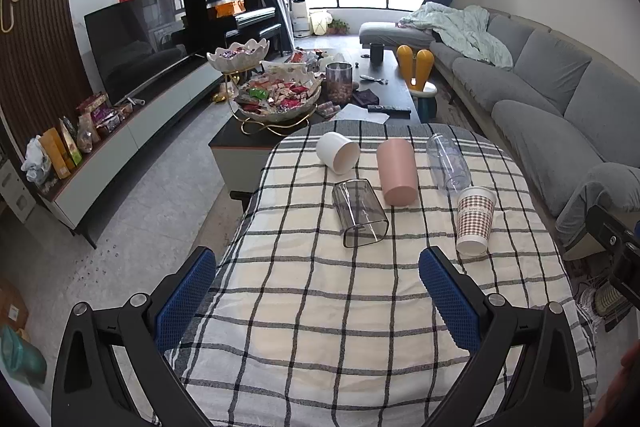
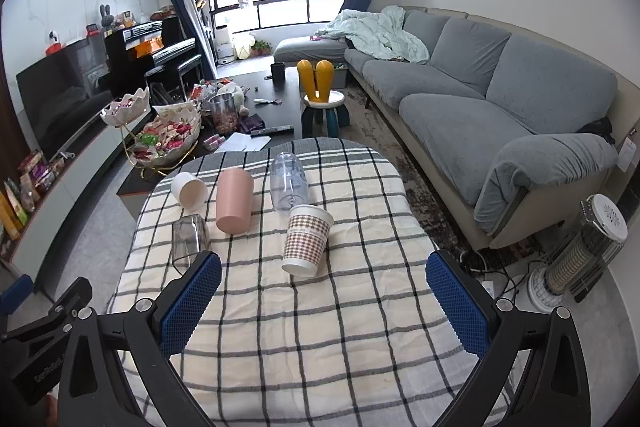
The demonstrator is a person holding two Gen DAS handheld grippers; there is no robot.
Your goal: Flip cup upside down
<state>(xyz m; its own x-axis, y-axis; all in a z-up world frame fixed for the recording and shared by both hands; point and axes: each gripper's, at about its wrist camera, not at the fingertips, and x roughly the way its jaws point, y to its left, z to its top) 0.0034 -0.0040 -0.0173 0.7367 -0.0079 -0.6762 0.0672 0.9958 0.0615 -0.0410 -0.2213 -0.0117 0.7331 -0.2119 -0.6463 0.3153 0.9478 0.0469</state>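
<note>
While both grippers hang over the near end of the checked cloth (image 1: pixel 352 311), five cups lie on their sides further along it, all apparently empty. White cup (image 1: pixel 338 151): far left, mouth turned toward the cameras. Pink cup (image 1: pixel 396 171): just right of it, base nearest the cameras. Clear cup (image 1: pixel 447 163): far right, mouth pointing away. Smoked cup (image 1: pixel 359 211): nearer, see-through, just left of the pink one. Checked cup (image 1: pixel 475 219): nearest on the right, white base toward the cameras, rim close by the clear cup. Beyond the cloth, on the dark table (image 1: pixel 394 83): two tiered bowls (image 1: pixel 276 95) heaped with wrapped sweets, and a jar (image 1: pixel 338 83) part filled with brown pieces. Left gripper (image 1: pixel 318 301): spread wide, holding nothing, smoked cup ahead between its finger lines, apart. Right gripper (image 2: pixel 324 305): spread wide, holding nothing, checked cup (image 2: pixel 306 245) ahead and slightly left, near but not touching; smoked cup (image 2: pixel 190 241) just beyond its left fingertip.
</note>
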